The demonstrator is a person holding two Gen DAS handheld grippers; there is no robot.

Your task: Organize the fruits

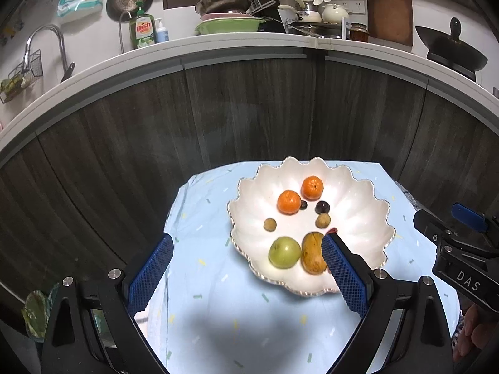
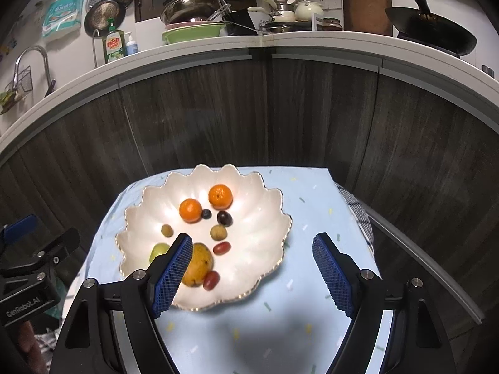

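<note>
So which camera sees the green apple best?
The left wrist view: the green apple shows whole in the bowl, beside the mango. In the right wrist view, a gripper finger hides most of it.

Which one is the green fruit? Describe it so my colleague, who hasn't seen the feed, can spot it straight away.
Find the white scalloped bowl on the light blue cloth. On its near side, two large fruits lie side by side. The green apple is the round, smooth one, beside the longer yellow-brown mango; nothing else in the bowl is green.
</note>
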